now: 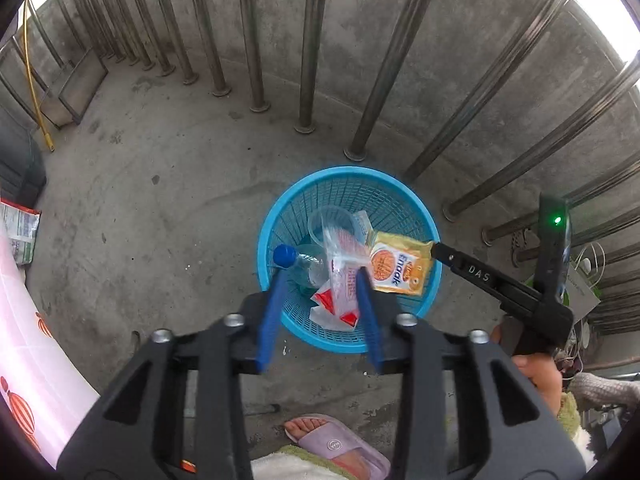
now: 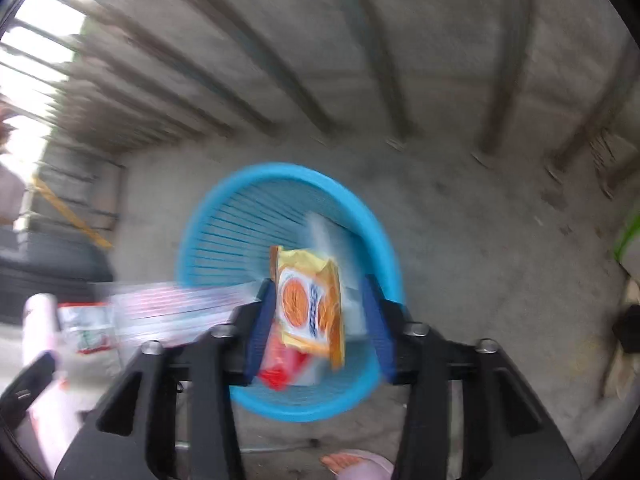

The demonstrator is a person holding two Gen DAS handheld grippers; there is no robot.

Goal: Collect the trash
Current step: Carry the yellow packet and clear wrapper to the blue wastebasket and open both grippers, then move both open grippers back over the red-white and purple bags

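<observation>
A blue mesh basket stands on the concrete floor and shows in the right wrist view too. It holds a clear bottle with a blue cap, a clear plastic cup and red-and-white wrappers. My left gripper is open above the basket, a clear wrapper dropping between its fingers. My right gripper is open over the basket; a yellow snack packet hangs loose between its fingers. The same packet lies over the basket's right rim at the right gripper's tip.
Steel railing posts line the concrete wall behind the basket. A pink patterned cloth and a printed packet lie at left. My sandalled foot is below the gripper. Cables and clutter sit at right.
</observation>
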